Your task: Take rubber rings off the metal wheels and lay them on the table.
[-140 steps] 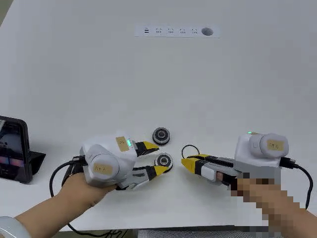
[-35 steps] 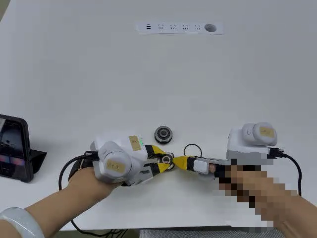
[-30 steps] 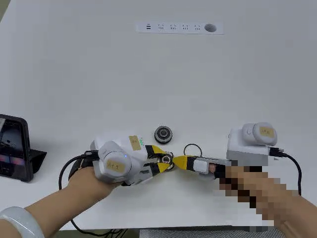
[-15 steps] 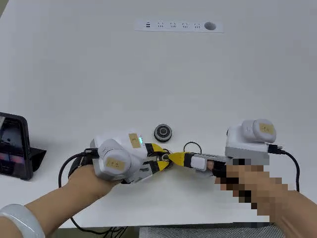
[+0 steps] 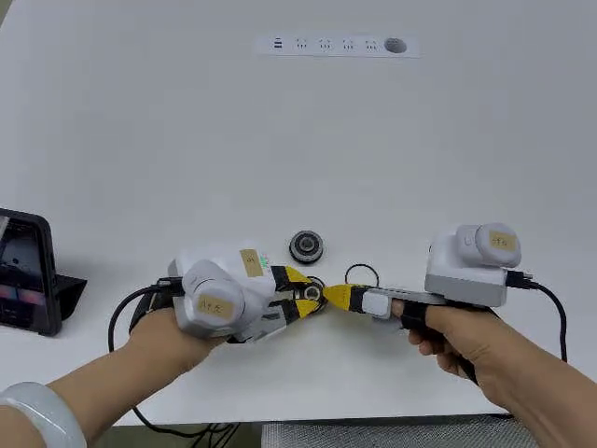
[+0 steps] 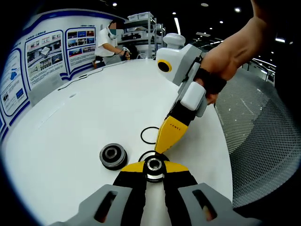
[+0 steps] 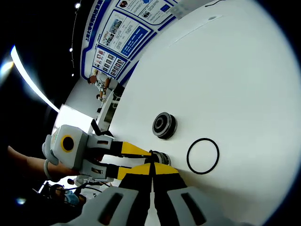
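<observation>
My left gripper (image 5: pixel 306 293) (image 6: pixel 154 165) is shut on a small metal wheel (image 5: pixel 312 294) (image 6: pixel 154 168) (image 7: pixel 162 157), held just above the white table (image 5: pixel 280 140). My right gripper (image 5: pixel 328 297) (image 7: pixel 150 165) (image 6: pixel 162 149) meets it tip to tip from the right, jaws shut on that wheel's black rubber ring (image 6: pixel 143 155), which bulges off the wheel's rim. A loose rubber ring (image 5: pixel 362 274) (image 6: pixel 150 135) (image 7: pixel 203 156) lies flat just beyond the right jaws. A second wheel (image 5: pixel 306 246) (image 6: pixel 113 156) (image 7: pixel 164 125), with its black ring on, lies behind the grippers.
A white power strip (image 5: pixel 336 45) lies at the table's far edge. A dark tablet on a stand (image 5: pixel 23 280) sits at the left edge. Cables trail from both grippers over the near edge. Shelves and a person stand far off in the left gripper view.
Over the last few seconds the right gripper came left to the wheel and the left gripper shut on it. In the last second the pair has hardly moved.
</observation>
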Demonstrator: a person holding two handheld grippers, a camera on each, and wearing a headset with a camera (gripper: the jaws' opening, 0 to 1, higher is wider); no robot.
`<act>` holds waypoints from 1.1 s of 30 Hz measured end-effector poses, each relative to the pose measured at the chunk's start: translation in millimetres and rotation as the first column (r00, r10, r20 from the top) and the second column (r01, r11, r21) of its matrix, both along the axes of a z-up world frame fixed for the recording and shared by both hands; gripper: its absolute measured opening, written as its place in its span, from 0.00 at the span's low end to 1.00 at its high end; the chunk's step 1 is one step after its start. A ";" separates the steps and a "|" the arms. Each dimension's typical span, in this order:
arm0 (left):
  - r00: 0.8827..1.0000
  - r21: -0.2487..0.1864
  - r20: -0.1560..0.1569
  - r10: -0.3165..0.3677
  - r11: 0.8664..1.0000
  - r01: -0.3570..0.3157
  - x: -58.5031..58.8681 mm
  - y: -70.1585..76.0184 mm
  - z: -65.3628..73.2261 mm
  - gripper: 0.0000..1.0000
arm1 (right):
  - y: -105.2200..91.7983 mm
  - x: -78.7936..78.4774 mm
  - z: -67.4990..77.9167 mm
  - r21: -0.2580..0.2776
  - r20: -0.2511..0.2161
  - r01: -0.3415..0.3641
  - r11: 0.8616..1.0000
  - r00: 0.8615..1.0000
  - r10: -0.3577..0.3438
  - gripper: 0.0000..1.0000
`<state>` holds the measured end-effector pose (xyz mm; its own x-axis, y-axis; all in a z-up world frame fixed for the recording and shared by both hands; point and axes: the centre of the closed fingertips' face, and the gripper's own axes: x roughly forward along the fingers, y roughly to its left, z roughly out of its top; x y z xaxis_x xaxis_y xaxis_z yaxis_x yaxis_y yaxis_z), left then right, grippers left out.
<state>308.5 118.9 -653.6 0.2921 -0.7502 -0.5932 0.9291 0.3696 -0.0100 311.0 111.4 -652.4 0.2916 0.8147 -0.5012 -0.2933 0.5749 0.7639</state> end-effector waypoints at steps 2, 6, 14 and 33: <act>1.000 0.001 0.001 0.001 1.000 -0.001 0.1 0.0 0.3 0.13 | -0.6 0.2 -0.7 -0.004 0.000 0.000 1.000 1.000 0.000 0.02; 1.000 -0.013 0.008 0.002 1.000 -0.002 1.0 -1.6 3.1 0.14 | -1.3 0.0 -2.0 -0.007 -0.005 0.001 1.000 1.000 -0.001 0.02; 1.000 -0.039 0.023 0.006 0.999 -0.005 2.7 -1.7 10.1 0.19 | -1.2 0.2 -2.5 -0.009 -0.005 0.000 1.000 1.000 0.000 0.02; 0.999 -0.033 0.025 0.028 0.999 -0.027 -0.5 8.6 7.7 0.35 | 2.0 -3.9 5.4 0.010 0.003 -0.006 1.000 1.000 0.006 0.02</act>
